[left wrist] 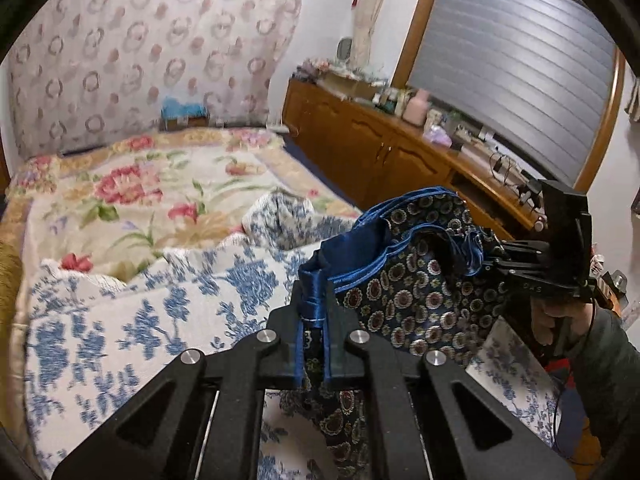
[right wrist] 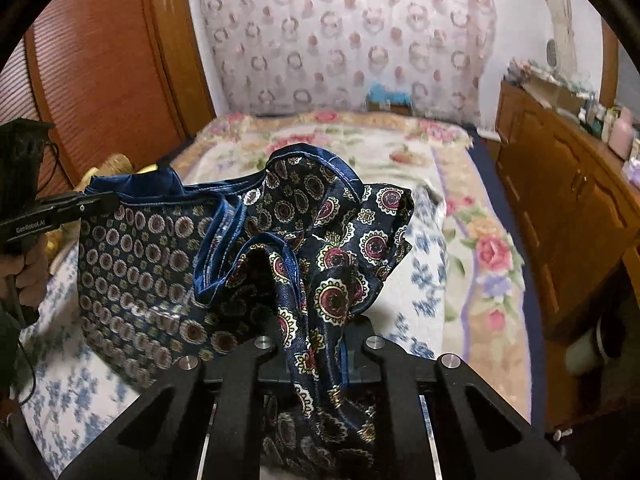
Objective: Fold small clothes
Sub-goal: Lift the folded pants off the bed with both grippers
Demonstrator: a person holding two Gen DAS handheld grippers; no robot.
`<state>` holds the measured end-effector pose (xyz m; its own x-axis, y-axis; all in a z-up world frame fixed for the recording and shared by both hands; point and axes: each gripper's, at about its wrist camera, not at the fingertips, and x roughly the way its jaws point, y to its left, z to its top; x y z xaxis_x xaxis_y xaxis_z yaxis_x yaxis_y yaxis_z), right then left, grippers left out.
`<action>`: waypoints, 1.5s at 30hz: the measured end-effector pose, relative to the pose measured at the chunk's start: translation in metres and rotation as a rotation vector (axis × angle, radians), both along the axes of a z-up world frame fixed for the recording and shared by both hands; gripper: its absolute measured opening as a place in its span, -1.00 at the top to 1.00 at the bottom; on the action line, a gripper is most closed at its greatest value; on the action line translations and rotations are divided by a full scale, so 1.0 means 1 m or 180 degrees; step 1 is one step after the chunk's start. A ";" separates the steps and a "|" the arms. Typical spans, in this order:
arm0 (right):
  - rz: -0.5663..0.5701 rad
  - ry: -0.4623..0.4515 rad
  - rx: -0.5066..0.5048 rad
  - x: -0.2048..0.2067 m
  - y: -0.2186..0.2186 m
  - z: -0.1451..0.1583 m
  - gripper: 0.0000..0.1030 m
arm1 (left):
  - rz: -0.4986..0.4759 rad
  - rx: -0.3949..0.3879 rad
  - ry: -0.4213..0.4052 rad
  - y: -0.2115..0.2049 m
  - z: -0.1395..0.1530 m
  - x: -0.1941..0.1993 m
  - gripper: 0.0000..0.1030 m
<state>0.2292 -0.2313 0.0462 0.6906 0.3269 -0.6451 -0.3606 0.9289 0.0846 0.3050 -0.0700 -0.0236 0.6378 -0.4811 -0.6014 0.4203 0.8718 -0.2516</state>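
Bedroom surroundings are filling both views: a bed (left wrist: 132, 200) under a floral blanket with a blue-and-white patterned sheet (left wrist: 120, 320) rumpled on the near part, a wooden cabinet (left wrist: 360, 140) running along the wall, and a patterned curtain (right wrist: 344, 36) hanging behind the bed. A navy garment (right wrist: 340, 248) with medallion print and blue trim is hanging in the air above the sheet, stretched between the two tools. The left gripper (left wrist: 314, 320) is pinching the blue trimmed edge, its fingers (left wrist: 338, 328) standing narrow with the cloth bunched between them. The right gripper (right wrist: 316, 344) is clamping another part of the garment, its fingers likewise drawn close around the fabric, which is spilling down past them. Loose folds are sagging in the middle, showing the blue lining.
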 end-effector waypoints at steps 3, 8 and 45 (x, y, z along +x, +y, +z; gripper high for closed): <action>0.0052 -0.0149 0.0037 -0.008 0.007 0.013 0.75 | 0.0076 0.0018 -0.0158 0.011 0.016 -0.015 0.87; 0.0200 -0.0325 0.0064 -0.017 0.017 0.021 0.75 | 0.0252 0.0067 -0.0350 0.039 0.038 -0.036 0.87; 0.1967 -0.1006 -0.0792 0.070 0.198 0.047 0.75 | 0.2070 -0.0051 -0.0606 0.309 0.008 -0.153 0.87</action>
